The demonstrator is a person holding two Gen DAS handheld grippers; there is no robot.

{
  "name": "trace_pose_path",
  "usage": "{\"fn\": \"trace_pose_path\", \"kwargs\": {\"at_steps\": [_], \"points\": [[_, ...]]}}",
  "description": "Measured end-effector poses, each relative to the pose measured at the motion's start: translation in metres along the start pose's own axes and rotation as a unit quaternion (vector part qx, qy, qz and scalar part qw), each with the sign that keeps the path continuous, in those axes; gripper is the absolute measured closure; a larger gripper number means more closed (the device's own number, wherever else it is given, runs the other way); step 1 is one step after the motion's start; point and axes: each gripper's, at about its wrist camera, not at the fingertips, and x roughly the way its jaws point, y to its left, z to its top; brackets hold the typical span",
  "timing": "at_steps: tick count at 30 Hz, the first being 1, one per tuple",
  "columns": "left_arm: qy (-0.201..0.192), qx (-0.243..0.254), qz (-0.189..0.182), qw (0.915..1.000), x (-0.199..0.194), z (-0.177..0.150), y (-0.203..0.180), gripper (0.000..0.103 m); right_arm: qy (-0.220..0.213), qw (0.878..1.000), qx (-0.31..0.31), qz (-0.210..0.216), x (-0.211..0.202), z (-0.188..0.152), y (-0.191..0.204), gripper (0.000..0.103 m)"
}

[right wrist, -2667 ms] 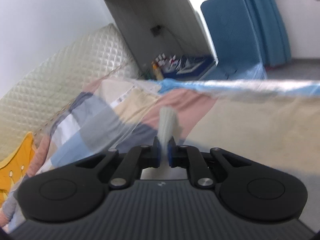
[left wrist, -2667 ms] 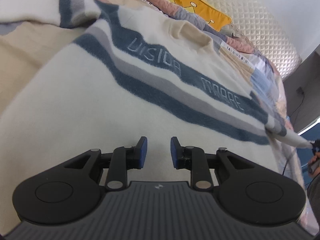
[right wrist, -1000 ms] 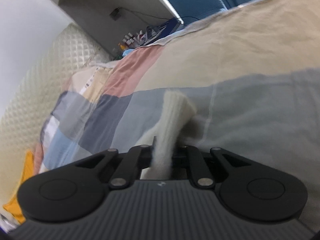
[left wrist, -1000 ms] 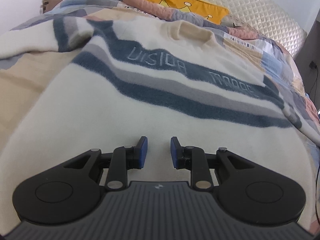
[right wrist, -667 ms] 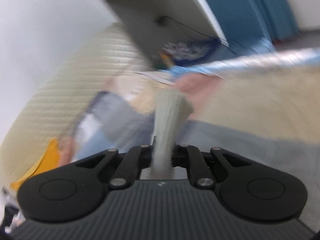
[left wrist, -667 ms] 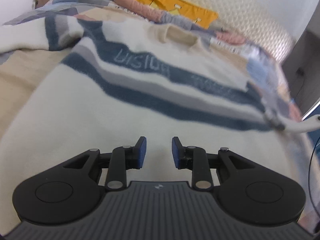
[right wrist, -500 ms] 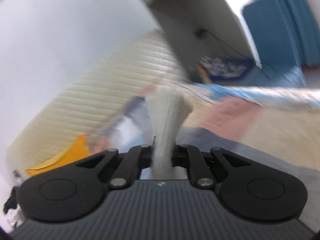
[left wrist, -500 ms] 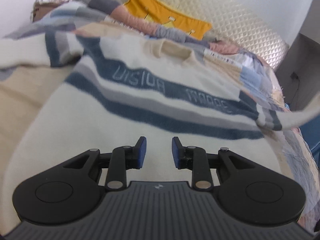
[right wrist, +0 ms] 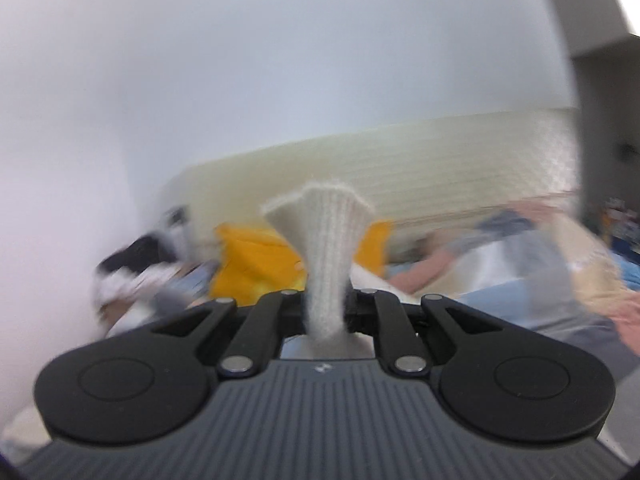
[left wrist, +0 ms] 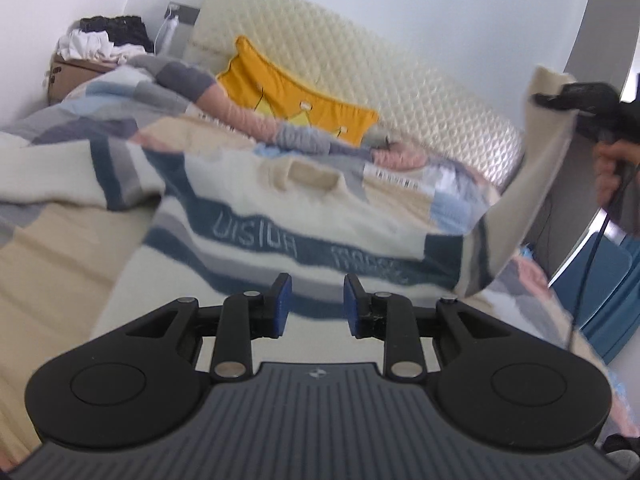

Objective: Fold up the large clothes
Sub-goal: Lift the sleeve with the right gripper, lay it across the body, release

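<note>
Bedroom, patchwork-quilt bed [left wrist: 72, 216]: cream knit sweater w/ navy-grey stripes [left wrist: 256, 236] lies flat on it. Right gripper [right wrist: 326, 314] clenched on cream ribbed sleeve cuff [right wrist: 320, 216], raised; left gripper [left wrist: 314, 306] released, empty. Risk: sleeve pull drags body, fold goes skewed.

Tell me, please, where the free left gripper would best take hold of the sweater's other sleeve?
Probably at its cuff end, coming from above. That sleeve lies flat across the bed, stretched toward the picture's left, so its thin edge can be pinched. The left gripper is open and holds nothing.
</note>
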Motion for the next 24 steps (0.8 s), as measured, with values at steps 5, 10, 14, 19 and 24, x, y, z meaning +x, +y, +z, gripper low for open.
{"fn": "trace_pose_path", "kwargs": {"at_steps": [5,10,14,19,24], "points": [[-0.022,-0.034,0.017,0.9991,-0.024,0.011,0.033,0.072,0.032,0.997,-0.032,0.069,0.003,-0.043,0.083,0.092],[-0.038,-0.091,0.040,0.9943,-0.035,0.025,0.077,0.072,0.101,0.986,-0.044,0.125,0.018,-0.119,0.151,0.092],[-0.038,-0.107,0.060,0.9917,-0.031,0.029,0.106,0.065,0.161,0.973,-0.065,0.152,0.028,-0.193,0.194,0.092],[0.013,-0.178,0.042,0.9830,-0.004,0.011,0.131,0.065,0.257,0.952,-0.080,0.146,0.028,-0.288,0.216,0.089],[0.027,-0.158,0.035,0.9865,0.004,0.007,0.126,0.065,0.264,0.950,-0.079,0.144,0.026,-0.311,0.210,0.089]]}}
